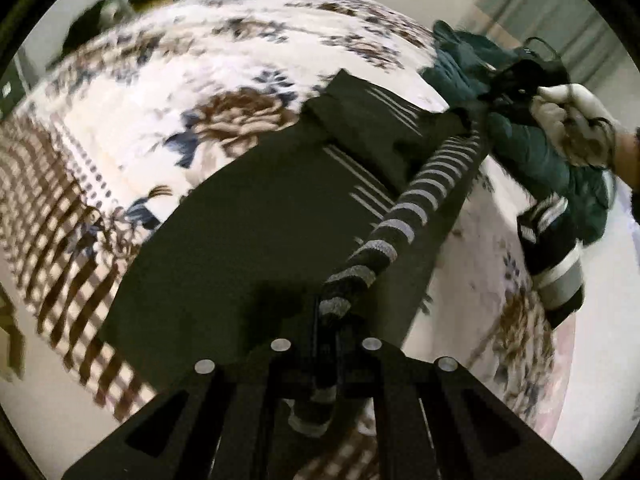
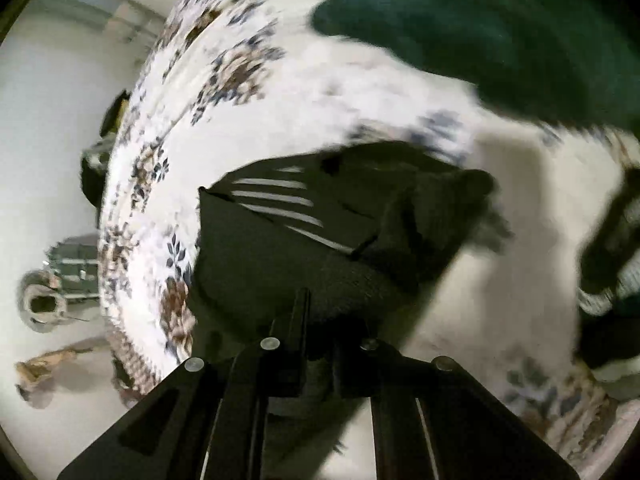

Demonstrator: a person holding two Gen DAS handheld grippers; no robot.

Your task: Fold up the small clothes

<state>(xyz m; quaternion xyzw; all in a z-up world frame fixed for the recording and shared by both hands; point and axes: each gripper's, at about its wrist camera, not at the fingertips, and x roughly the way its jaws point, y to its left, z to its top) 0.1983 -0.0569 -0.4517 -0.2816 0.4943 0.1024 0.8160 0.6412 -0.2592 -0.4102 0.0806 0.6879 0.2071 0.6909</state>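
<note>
Left wrist view: we hold the striped sock (image 1: 404, 208) pinched in the left claw (image 1: 326, 344); it stretches ahead to the right claw (image 2: 320, 320), likewise closed on it above the bed (image 1: 224, 80). Keep tension even; lower both ends together.

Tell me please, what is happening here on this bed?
A person is folding a dark garment with thin white stripes on a floral bed cover. The left gripper is shut on its striped ribbed edge, and the right gripper is shut on another part of the dark fabric. That stretches the edge between them above the bed. A teal garment lies bunched nearby.
</note>
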